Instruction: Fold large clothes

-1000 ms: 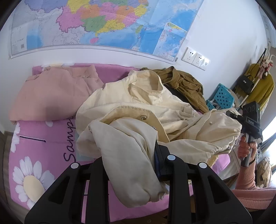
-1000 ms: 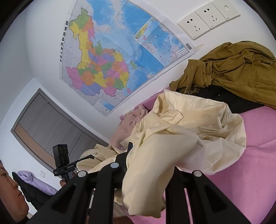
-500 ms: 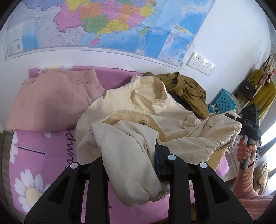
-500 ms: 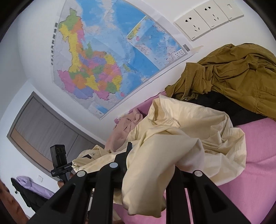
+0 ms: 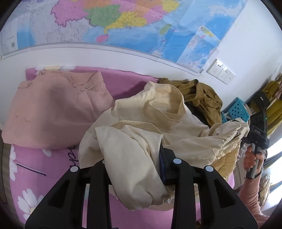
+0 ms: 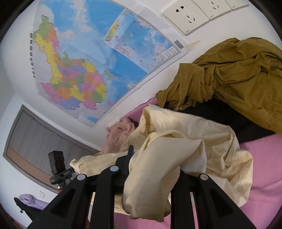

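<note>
A cream jacket (image 5: 155,121) lies crumpled on the pink bed cover (image 5: 31,176), its collar towards the wall. My left gripper (image 5: 137,158) is shut on one bunched end of it, cloth hanging over the fingers. My right gripper (image 6: 153,162) is shut on another bunched end of the cream jacket (image 6: 176,141). The right gripper also shows in the left wrist view (image 5: 246,133), held by a hand, with the cloth stretched to it. The left gripper's camera shows in the right wrist view (image 6: 58,163).
A folded pink shirt (image 5: 52,109) lies at the back left of the bed. An olive jacket (image 6: 238,79) over a dark garment (image 6: 220,112) is piled at the back right by the wall. A map (image 5: 123,22) and sockets (image 6: 190,15) are on the wall. A blue crate (image 5: 236,109) stands right.
Both grippers have moved forward towards the wall with the jacket ends held. The jacket has bunched up further back on the bed.
</note>
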Tool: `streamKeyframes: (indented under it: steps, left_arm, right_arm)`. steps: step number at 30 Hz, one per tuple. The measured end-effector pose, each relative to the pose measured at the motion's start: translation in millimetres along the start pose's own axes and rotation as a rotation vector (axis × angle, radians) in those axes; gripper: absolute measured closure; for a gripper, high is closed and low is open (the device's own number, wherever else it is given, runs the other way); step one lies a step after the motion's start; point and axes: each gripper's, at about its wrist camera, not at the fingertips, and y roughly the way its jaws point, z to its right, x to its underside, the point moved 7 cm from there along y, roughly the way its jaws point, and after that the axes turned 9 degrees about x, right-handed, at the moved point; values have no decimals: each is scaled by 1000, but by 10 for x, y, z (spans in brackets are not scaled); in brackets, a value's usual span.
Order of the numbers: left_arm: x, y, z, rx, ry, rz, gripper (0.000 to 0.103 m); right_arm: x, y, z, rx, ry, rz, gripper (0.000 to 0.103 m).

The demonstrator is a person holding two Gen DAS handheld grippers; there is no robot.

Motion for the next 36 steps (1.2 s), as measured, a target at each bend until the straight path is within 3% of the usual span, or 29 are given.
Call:
streamKeyframes:
  steps: [12, 25, 29, 36]
  left_arm:
    - [-444, 690, -417, -48, -106, -75, 69]
    - [-612, 1228, -719, -90, -179, -125, 66]
    - [-622, 1339, -774, -95, -190, -136, 66]
    - [-624, 1430, -816, -91, -201, -146, 65]
  right_arm:
    - [-312, 520, 399, 94, 115, -55, 83]
    - [-460, 983, 829, 159, 202, -112, 79]
    - [-464, 933, 844, 150, 216, -106, 71]
    - [-376, 613, 649, 59, 208, -33, 44]
